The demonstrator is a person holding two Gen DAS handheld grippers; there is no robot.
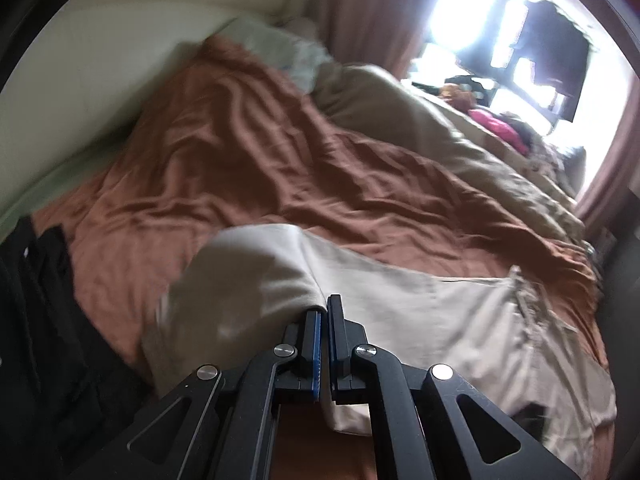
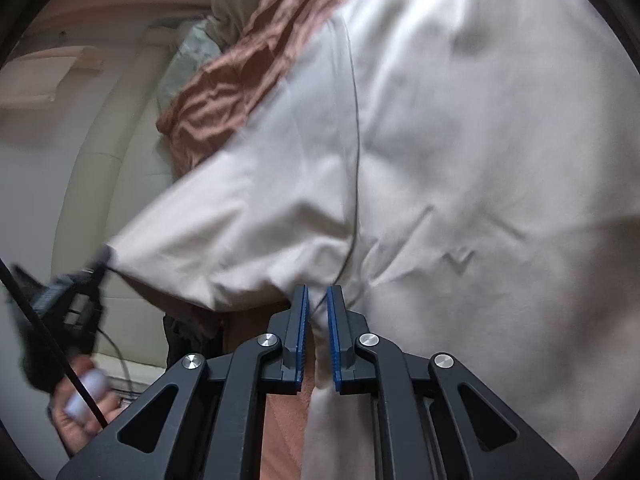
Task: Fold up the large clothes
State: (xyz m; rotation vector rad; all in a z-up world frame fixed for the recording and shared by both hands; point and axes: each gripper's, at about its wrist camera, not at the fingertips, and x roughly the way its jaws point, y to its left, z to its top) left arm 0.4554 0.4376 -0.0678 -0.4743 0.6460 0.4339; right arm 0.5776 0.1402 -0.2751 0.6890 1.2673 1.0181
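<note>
Both tongs are clamped on the large cream cotton garment (image 1: 460,312): left tongs (image 1: 323,312) pinch a folded edge, right tongs (image 2: 318,304) pinch cloth near a seam, likely so the piece lifts evenly for a fold. Garment sits partly raised at the near end of the bed, over the rumpled rust-brown bedsheet (image 1: 248,152). Beyond lie a tan blanket (image 1: 420,108) and a bright window (image 1: 472,12).
</note>
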